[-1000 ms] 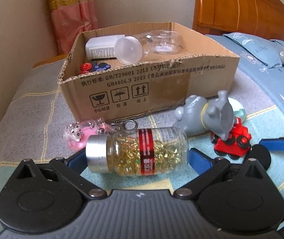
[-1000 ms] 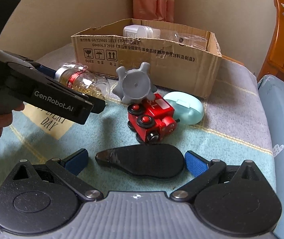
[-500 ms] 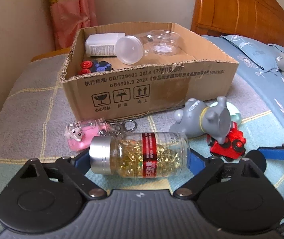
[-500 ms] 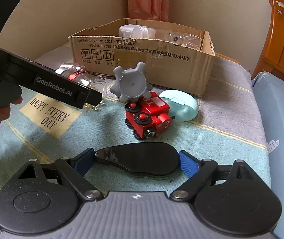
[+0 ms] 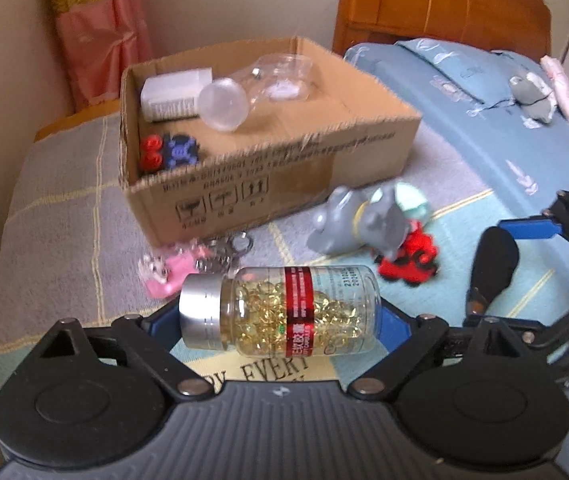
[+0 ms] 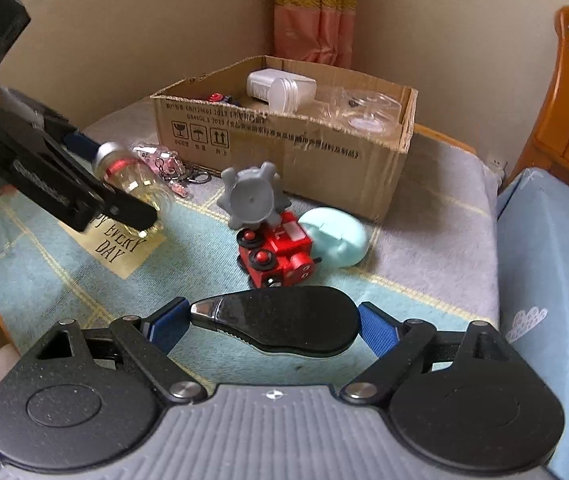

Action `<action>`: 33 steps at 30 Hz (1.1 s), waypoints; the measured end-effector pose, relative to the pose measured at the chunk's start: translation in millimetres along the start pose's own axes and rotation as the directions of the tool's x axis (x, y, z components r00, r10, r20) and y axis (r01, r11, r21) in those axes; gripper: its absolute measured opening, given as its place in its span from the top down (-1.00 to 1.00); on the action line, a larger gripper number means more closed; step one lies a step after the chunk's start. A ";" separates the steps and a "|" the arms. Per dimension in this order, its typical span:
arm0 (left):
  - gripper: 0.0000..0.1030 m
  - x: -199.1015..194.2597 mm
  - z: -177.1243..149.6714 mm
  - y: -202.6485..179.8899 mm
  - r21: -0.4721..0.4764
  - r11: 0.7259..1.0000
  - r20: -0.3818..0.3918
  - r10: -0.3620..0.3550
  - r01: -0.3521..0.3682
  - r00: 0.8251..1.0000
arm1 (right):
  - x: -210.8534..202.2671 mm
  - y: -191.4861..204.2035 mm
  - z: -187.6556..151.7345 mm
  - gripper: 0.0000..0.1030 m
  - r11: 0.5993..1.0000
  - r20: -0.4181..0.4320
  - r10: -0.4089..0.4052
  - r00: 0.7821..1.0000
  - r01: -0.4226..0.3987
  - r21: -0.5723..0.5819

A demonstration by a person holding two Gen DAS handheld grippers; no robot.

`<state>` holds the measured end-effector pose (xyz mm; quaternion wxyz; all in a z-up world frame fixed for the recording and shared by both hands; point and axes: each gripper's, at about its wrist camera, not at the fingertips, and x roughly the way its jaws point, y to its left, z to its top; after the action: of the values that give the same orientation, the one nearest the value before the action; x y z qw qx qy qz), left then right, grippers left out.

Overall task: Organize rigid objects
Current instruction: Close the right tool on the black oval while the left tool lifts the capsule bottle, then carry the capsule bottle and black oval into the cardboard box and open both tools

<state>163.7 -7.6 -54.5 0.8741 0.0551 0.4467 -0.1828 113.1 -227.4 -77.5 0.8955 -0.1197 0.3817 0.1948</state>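
The left tool point(image 5: 280, 316) is clamped end to end on a clear capsule bottle point(image 5: 280, 312), which lies crosswise between its blue pads, silver cap toward the tool's left pad, and is held up off the bed cover point(image 5: 60, 240). The right tool point(image 6: 274, 322) grips a flat black teardrop-shaped object point(image 6: 284, 318) the same way, narrow tip at its left pad.

Ahead of the left tool and slightly to its left stands the open cardboard box point(image 5: 296, 176); its near wall has a ragged top edge. Inside, a white container point(image 5: 174, 94) and a clear jar point(image 5: 260, 88) fill the far half, and a red and blue toy point(image 5: 168, 152) sits in the near left corner; the near right floor of the box shows bare cardboard. Between tool and box lie a pink keychain point(image 5: 172, 270) with metal rings, close ahead. Ahead and to the right are a grey figurine point(image 5: 364, 224) and a red toy train point(image 5: 408, 258), touching each other.

From the right tool, the train point(image 6: 280, 248) is directly ahead, the figurine point(image 6: 252, 196) just beyond it, and a pale mint case point(image 6: 334, 236) against the train's right side. Bare cover lies between the tool and the train. To the right the cover ends at a blue floral bed sheet point(image 6: 548, 264).

The left wrist view is motion-blurred, so the box print and the keychain detail are unreadable there. The left tool's arm hides part of the bottle in the right wrist view.
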 end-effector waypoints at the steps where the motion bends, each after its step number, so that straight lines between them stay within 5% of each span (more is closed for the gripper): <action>1: -0.81 -4.6 3.7 -0.5 0.003 1.000 0.008 -0.005 0.005 1.000 | -3.0 -1.9 2.5 -0.80 1.000 0.006 -0.003 1.000 0.003 -0.013; 10: -0.81 -30.1 53.8 -11.2 0.053 0.999 0.092 -0.017 0.013 0.996 | -24.4 -21.2 41.3 -0.80 0.998 0.081 -0.010 0.997 0.015 -0.065; 20: -0.81 -5.3 113.7 -10.2 0.044 0.998 0.171 0.033 -0.041 0.985 | -25.6 -41.9 77.7 -0.80 0.996 0.138 -0.046 0.989 0.055 -0.064; 29: -0.87 33.0 113.6 3.6 -0.078 0.997 0.094 0.034 -0.026 0.995 | -21.6 -47.6 86.2 -0.80 0.995 0.147 -0.062 0.987 0.072 -0.064; 33: -0.87 22.2 105.9 6.2 -0.055 0.998 0.104 0.026 -0.021 0.994 | -21.3 -50.5 91.0 -0.80 0.995 0.153 -0.067 0.986 0.077 -0.061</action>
<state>258.4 -35.3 -9.7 0.8995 0.0273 0.4044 -0.1631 179.8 -245.0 3.2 0.9237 -0.1483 0.3017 0.1835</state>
